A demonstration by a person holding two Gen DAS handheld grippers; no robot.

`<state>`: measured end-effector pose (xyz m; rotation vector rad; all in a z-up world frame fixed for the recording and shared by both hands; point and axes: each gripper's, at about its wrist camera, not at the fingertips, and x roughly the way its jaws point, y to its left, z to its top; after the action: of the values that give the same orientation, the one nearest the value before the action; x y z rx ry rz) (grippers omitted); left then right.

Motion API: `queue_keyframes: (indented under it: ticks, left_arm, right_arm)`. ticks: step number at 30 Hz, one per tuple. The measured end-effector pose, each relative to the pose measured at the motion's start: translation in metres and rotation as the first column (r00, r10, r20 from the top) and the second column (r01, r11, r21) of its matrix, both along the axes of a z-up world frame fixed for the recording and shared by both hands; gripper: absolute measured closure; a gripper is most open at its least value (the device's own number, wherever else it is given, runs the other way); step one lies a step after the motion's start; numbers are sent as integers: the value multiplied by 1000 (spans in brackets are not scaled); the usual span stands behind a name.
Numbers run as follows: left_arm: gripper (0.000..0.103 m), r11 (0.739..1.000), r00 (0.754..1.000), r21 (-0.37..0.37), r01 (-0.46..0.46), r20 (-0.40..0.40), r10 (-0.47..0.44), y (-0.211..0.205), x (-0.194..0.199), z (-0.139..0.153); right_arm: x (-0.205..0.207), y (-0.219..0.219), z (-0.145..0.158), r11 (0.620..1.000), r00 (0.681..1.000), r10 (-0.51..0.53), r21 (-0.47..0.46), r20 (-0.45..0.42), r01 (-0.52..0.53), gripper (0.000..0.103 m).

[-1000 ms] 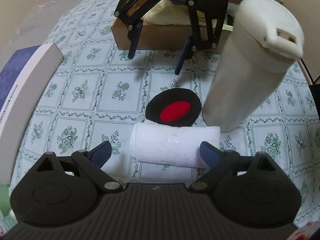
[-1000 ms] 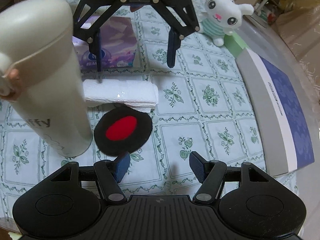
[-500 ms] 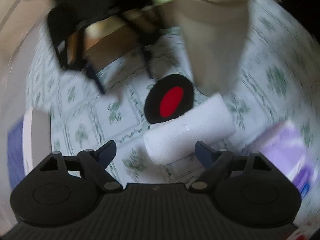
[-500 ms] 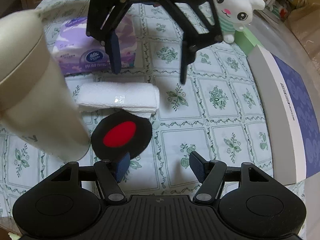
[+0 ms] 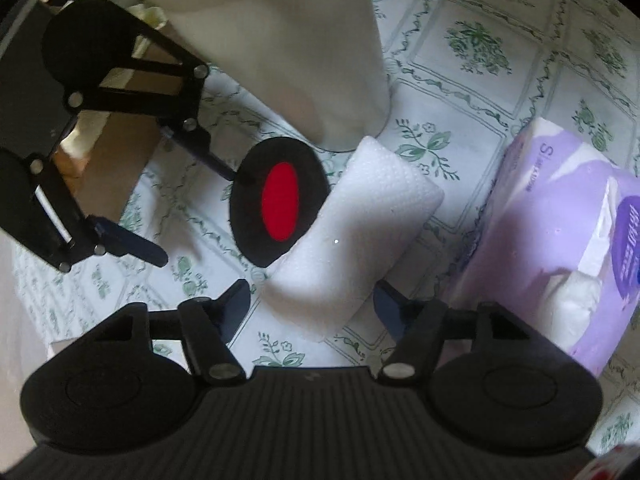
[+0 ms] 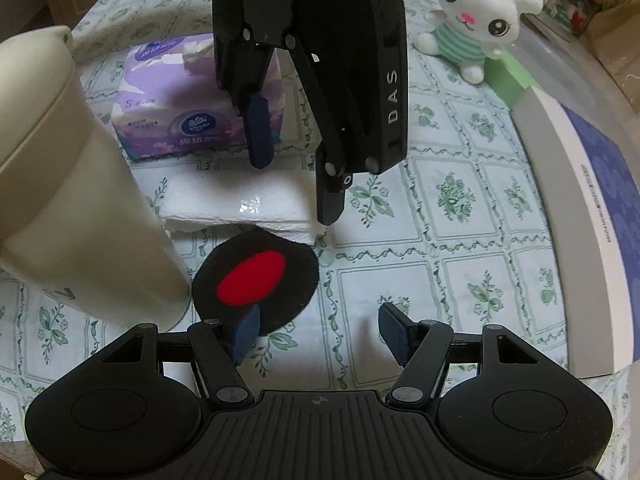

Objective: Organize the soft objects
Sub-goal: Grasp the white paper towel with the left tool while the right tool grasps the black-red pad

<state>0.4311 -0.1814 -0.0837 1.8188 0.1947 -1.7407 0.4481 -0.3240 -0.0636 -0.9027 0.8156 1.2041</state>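
Left-wrist view, left to right: the right gripper [image 5: 192, 216] hangs over a brown cardboard box [image 5: 108, 168]; next lies a black felt disc with a red centre [image 5: 280, 202], partly resting on the rolled white towel [image 5: 352, 240], which lies on the worktop [image 5: 460, 76] covered by a green floral cloth. A cream tumbler [image 5: 304, 48] stands behind the towel, and a purple tissue pack [image 5: 560, 232] sits just beside it at right. The left gripper [image 5: 312, 304] straddles the near end of the towel; its jaws have just been closing, with the towel between them, yet a gap shows on each side, so they remain released.

Right-wrist view, left to right: tumbler, tissue pack, the left gripper above the towel, then a white plush bunny [image 6: 476, 20] and a boxed book [image 6: 592, 216] at far right. The right gripper's jaws stand apart and empty, the left fingertip [image 6: 246, 330] over the disc's edge.
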Motion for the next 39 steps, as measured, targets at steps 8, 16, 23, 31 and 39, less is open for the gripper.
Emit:
queue_keyframes:
  ticks: [8,16,23,31,39]
  left_arm:
    - [65,996,998,81,-30,-50,34,-12,9,-8]
    - [81,974,978,96,-207,-12,209,-14,22,-9]
    - [82,904,904,-7,-426,-21,426,2,52,5]
    - [82,826,826,-30,-563,-32,562,15,51,4]
    - [82,603,610,-89,-792,-110,785,40,57,18]
  right_arm:
    - [9,8,-4,1000,998,-17,-16,-67,16,38]
    - [15,16,-9,997,985,-70,-35,-158,65,40]
    - [19,25,-19,992,971,-119,-55,-207,110,62]
    - [23,29,-17,983,960,-185,-44,-210,180,84]
    - [27,14,-1,934,930,-356,-14,-92,356,89]
